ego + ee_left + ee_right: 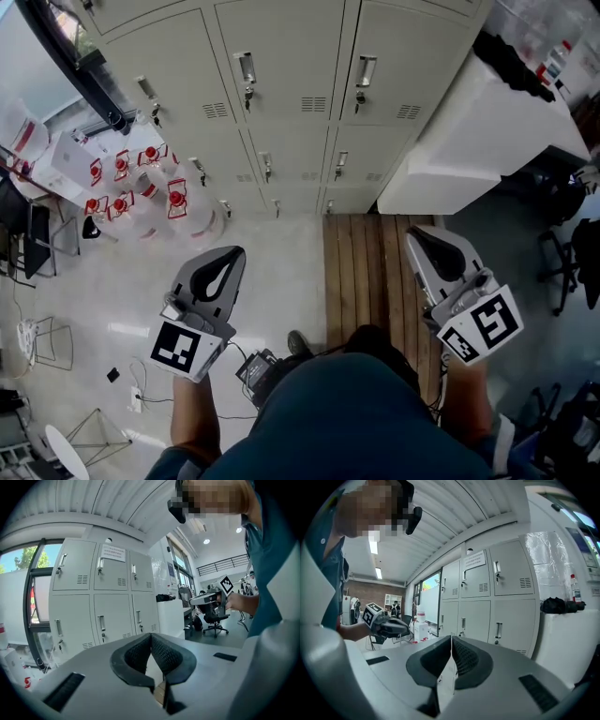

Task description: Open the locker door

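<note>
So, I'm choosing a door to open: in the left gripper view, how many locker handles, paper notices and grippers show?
locker handles: 6
paper notices: 1
grippers, left gripper and right gripper: 2
total: 9

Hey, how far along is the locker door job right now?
Done: nothing yet. Every door on the lockers looks closed.
In hand: nothing. The left tool and right tool are both shut and empty, held well short of the lockers.
Left: the whole job. Bring a tool to a handle, grip it, and pull that door open.
</note>
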Tool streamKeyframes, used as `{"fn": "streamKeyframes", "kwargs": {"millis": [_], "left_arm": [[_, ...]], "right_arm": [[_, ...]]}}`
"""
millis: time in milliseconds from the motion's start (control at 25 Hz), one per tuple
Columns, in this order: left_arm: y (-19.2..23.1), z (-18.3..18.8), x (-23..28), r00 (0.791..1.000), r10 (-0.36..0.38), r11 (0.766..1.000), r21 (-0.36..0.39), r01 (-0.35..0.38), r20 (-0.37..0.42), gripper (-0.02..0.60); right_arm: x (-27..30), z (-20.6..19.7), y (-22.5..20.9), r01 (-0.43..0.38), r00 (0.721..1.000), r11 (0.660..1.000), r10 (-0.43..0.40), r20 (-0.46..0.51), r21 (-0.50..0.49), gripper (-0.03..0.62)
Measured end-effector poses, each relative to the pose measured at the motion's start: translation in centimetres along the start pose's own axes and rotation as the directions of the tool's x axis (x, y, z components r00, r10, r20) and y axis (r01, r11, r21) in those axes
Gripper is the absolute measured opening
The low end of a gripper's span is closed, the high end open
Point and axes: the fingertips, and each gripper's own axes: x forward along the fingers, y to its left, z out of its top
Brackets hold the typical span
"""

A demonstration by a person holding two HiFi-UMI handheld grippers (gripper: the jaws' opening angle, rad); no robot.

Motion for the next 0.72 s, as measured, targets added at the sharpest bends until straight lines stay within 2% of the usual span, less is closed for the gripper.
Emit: {"fn": "streamKeyframes", "kwargs": {"millis": [360,560,720], "left_arm": [[4.0,-0.3,-0.9,0.998,-0.047,0.999,-0.021,0.048,0.038,0.017],[6.5,-1.3,-1.5,0.997,-0.059,0.998,-0.013,0.060,0.044,0.017],[8.0,-1.6,-1.3,0.999,-0.032,0.999,-0.021,0.032,0.041,0.017]], "right_arm": [[2.7,2.1,1.2,0.061,0.998,0.997,-0.061,-0.002,-0.039,0.037],[5.3,3.6,1.3,0.053,0.999,0.996,-0.053,0.004,-0.076,0.037],[8.0,4.7,0.6,0.009,1.000,0.994,-0.008,0.008,-0.113,0.037]]}}
